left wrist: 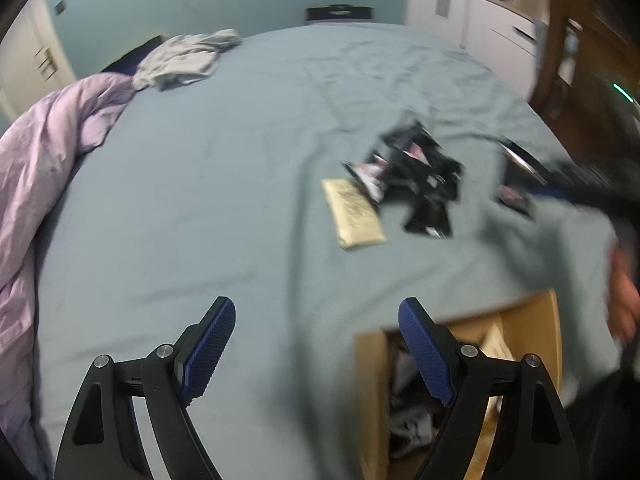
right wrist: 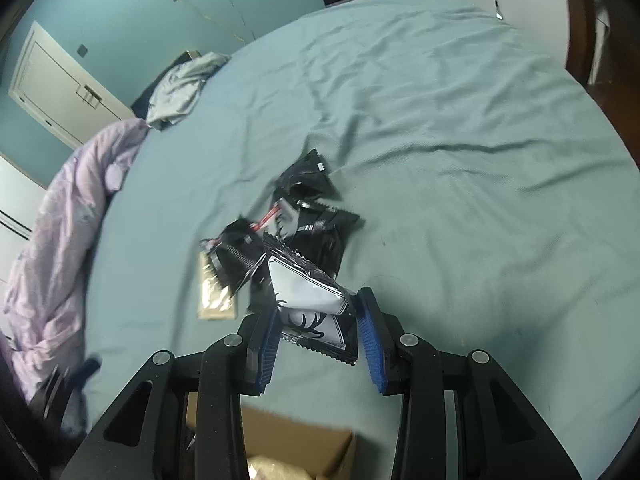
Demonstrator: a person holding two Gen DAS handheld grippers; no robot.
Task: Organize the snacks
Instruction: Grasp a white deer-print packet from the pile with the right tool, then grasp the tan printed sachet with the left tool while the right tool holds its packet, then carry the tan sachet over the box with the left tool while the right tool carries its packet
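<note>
A heap of black snack packets [left wrist: 416, 176] lies on the blue-green bed sheet [left wrist: 224, 184], with a flat beige packet [left wrist: 354, 212] against its left side. My left gripper [left wrist: 316, 304] stands open over the sheet with nothing between its blue pads. An open cardboard box [left wrist: 370, 380] holding packets sits under its right finger. My right gripper [right wrist: 318, 304] is shut on a black-and-white snack packet [right wrist: 308, 300], just in front of the heap [right wrist: 308, 216]. The beige packet [right wrist: 216, 296] lies to the left, and the box [right wrist: 316, 444] shows at the bottom edge.
A lilac duvet [left wrist: 48, 168] is bunched along the left of the bed, and grey clothing [left wrist: 184, 58] lies at the far corner. White cabinets [left wrist: 480, 20] and wooden furniture [left wrist: 580, 48] stand at the right. A person's hand [left wrist: 624, 296] shows at the right edge.
</note>
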